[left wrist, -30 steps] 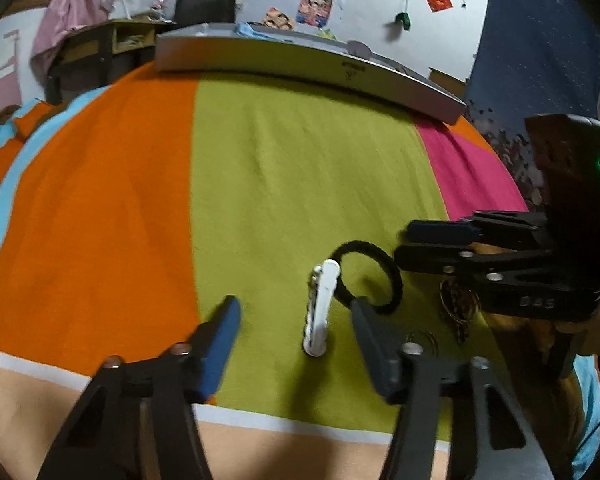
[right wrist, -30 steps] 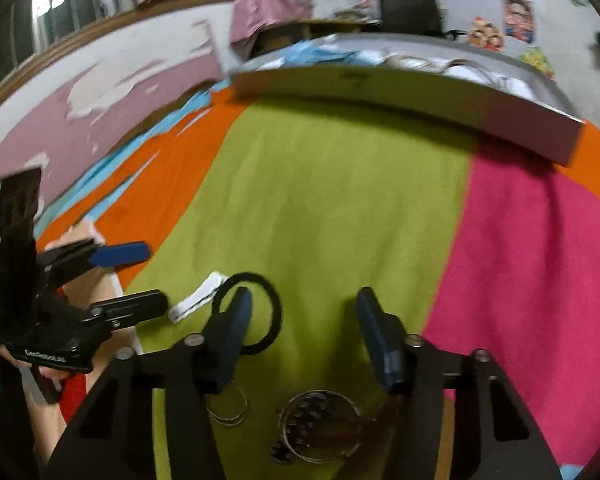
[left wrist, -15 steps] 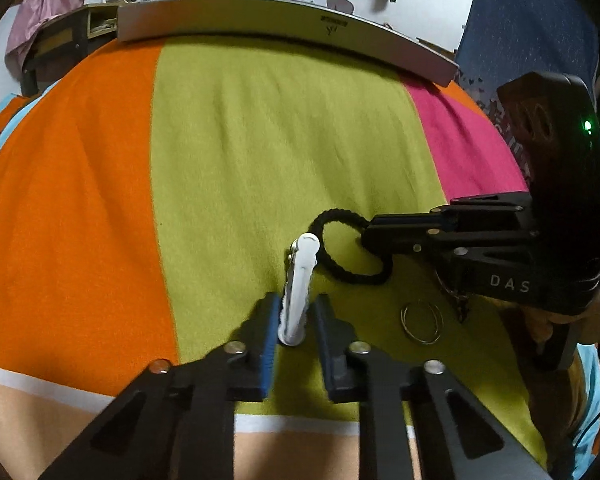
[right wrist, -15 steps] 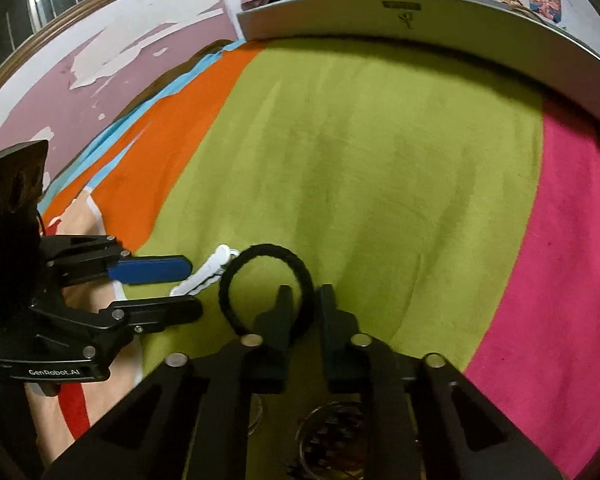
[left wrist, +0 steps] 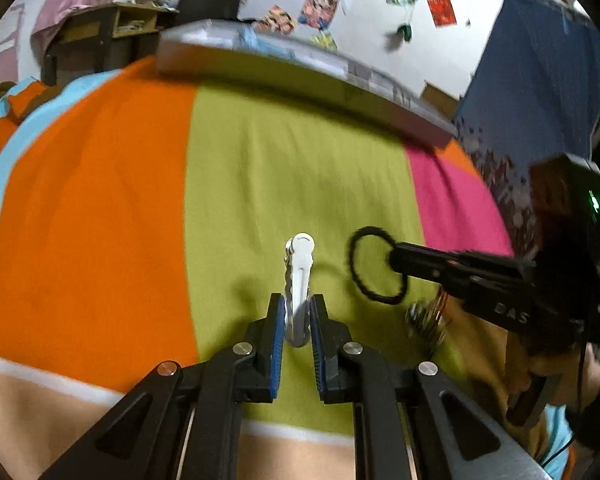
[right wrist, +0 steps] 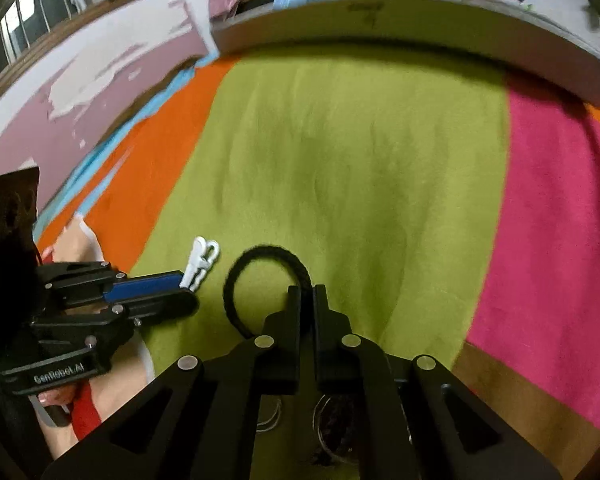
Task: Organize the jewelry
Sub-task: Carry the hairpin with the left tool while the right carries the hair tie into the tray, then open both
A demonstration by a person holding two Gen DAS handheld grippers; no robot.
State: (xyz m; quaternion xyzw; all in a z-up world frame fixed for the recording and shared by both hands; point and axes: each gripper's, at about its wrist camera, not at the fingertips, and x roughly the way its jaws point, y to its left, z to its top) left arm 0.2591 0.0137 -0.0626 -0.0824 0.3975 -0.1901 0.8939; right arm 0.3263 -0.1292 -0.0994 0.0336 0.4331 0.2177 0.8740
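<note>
A white hair clip (left wrist: pixel 299 272) sticks out forward from my left gripper (left wrist: pixel 298 308), which is shut on its near end and holds it just above the green stripe. Right of it, a black braided hair tie (left wrist: pixel 353 264) hangs from my right gripper (left wrist: pixel 398 258). In the right wrist view that right gripper (right wrist: pixel 307 294) has its jaws closing tight on the hair tie (right wrist: pixel 268 249), whose loop stands out to the left. The left gripper (right wrist: pixel 184 290) and the clip (right wrist: pixel 202 258) show at the left.
A long grey tray (left wrist: pixel 300 76) lies across the far end of the striped cloth (left wrist: pixel 100 220). A beaded hoop (left wrist: pixel 426 320) rests near the right gripper, and thin metal rings (right wrist: pixel 272 416) lie under it. A hand (right wrist: pixel 72 248) holds the left gripper.
Both grippers went from open to shut, the left on the white clip, the right on the black hair tie. The left has since lifted the clip off the cloth.
</note>
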